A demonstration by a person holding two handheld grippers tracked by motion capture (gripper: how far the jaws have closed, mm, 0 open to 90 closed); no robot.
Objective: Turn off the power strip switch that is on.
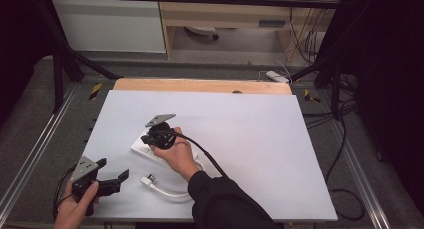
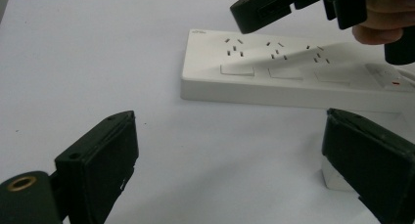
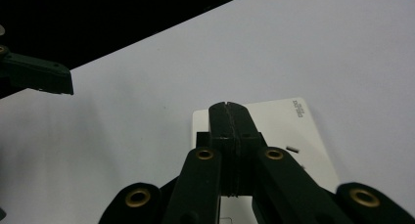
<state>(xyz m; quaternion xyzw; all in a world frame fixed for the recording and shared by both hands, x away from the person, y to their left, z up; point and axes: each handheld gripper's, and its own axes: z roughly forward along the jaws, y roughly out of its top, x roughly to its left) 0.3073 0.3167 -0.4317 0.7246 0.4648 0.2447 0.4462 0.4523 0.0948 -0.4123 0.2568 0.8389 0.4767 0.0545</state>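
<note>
One rigid white plastic power strip (image 2: 293, 79), probably light and slippery: right tongs (image 3: 229, 117) together above it, left tongs (image 1: 112, 170) apart nearby; grip its long edges.

Even overhead light brightens the white table sheet (image 1: 250, 139); the surroundings fall dark toward three and nine o'clock. Gripper views look soft, shadows faint.

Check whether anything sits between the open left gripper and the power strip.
Nothing visible blocks it. In the left gripper view, bare white table lies between the left gripper and the power strip. The right gripper, jaws together, is over the strip's top, not in the path. The plug lies off to the side.
</note>
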